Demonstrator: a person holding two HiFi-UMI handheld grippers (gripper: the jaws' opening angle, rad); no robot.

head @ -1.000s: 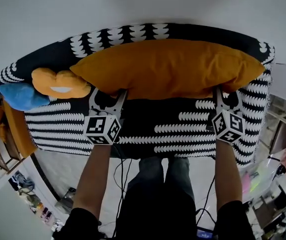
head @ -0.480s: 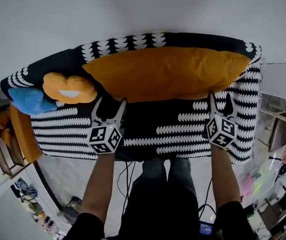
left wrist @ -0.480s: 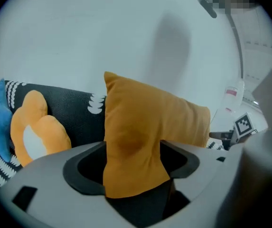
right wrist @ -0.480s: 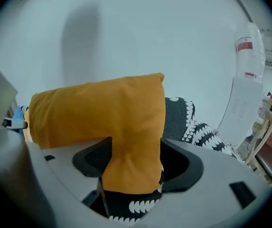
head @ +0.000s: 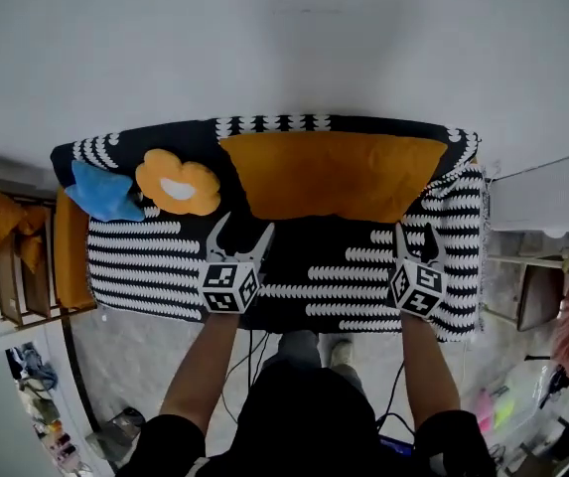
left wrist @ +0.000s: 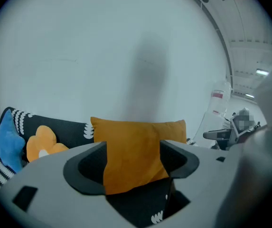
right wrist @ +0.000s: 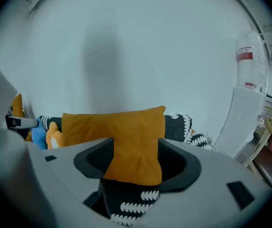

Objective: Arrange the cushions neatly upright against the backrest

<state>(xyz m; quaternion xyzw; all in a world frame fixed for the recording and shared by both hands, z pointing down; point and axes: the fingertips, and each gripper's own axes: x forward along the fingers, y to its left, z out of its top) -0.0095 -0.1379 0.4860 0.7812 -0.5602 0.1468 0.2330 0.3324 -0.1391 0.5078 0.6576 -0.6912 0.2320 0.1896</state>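
The big orange cushion stands upright against the backrest of the patterned sofa, filling its middle and right. Left of it lean a flower cushion and a blue cushion. Both tongs are released. The left gripper has just been opening, while the right gripper opened and then eased in slightly. Each frames the orange cushion between its jaws, apparently just short of touching it.
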